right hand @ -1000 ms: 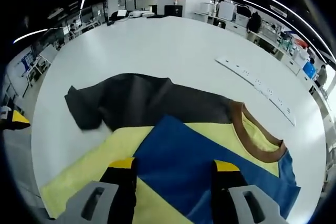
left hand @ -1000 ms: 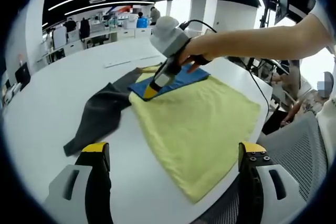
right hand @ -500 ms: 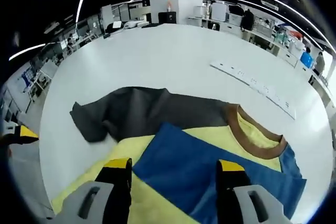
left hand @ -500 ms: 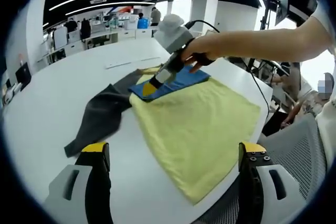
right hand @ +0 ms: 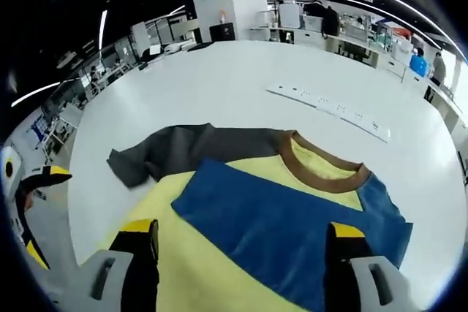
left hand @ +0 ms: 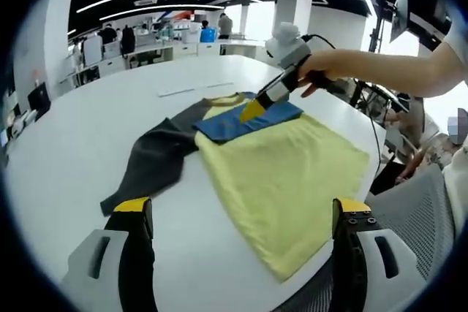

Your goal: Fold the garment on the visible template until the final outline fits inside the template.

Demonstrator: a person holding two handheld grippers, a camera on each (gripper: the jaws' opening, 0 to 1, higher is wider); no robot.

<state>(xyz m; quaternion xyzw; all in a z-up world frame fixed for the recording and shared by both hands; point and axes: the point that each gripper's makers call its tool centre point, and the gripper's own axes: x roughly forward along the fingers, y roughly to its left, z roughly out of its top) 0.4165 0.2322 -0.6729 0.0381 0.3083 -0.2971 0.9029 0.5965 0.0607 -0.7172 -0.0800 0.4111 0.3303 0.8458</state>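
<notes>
Each gripper [left hand: 238, 235] carries black jaws capped in yellow on grey housings, while the right gripper [left hand: 256, 109], toward one o'clock, has a pale grey body, a black cable, and what may be a white sleeve.

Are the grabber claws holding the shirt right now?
No, nothing is held. The left gripper and right gripper both stand open with empty jaws above the shirt lying on the table.
</notes>
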